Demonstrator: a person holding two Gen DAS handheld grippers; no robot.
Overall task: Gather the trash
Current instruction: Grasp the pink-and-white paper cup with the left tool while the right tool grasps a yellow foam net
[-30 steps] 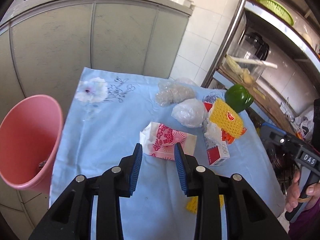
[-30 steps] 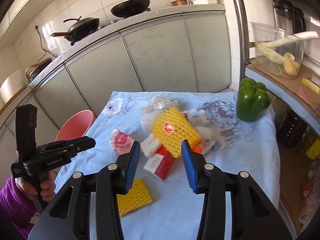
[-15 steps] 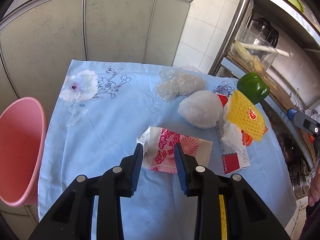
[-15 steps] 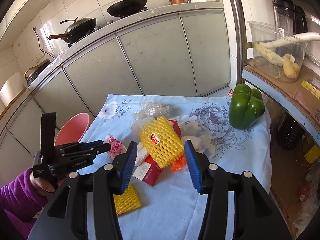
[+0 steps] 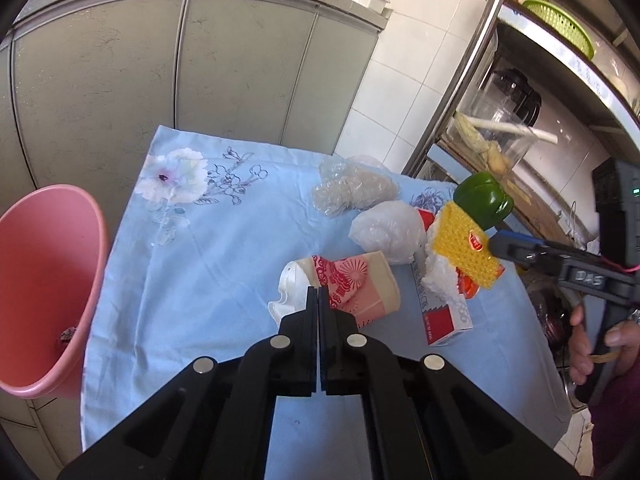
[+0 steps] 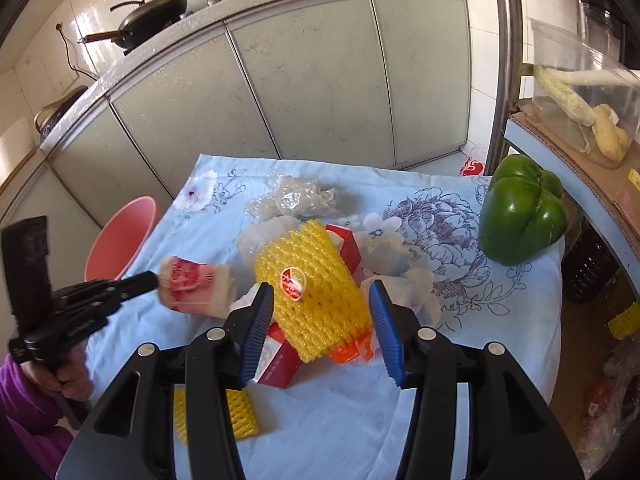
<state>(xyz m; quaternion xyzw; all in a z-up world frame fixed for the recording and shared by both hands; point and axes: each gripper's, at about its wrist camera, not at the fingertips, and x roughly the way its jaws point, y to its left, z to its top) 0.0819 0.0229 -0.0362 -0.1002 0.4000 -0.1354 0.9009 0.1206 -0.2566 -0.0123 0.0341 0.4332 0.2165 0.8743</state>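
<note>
Left gripper (image 5: 317,295) has its fingers clamped on the crushed paper cup (image 5: 352,286); best keep that squeeze and lift it left to the pink bin (image 5: 44,280). Right gripper (image 6: 321,330) fingers sit apart around the yellow foam net (image 6: 316,292).

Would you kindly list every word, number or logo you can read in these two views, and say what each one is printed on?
"DAS": on the body of the right gripper, seen from the left wrist.
"666" or similar: side of the red and white carton; its small characters are too blurred to read.
Red round sticker on the yellow foam fruit net: logo only, unreadable.
Crushed paper cup: red pattern, no legible words.
</note>
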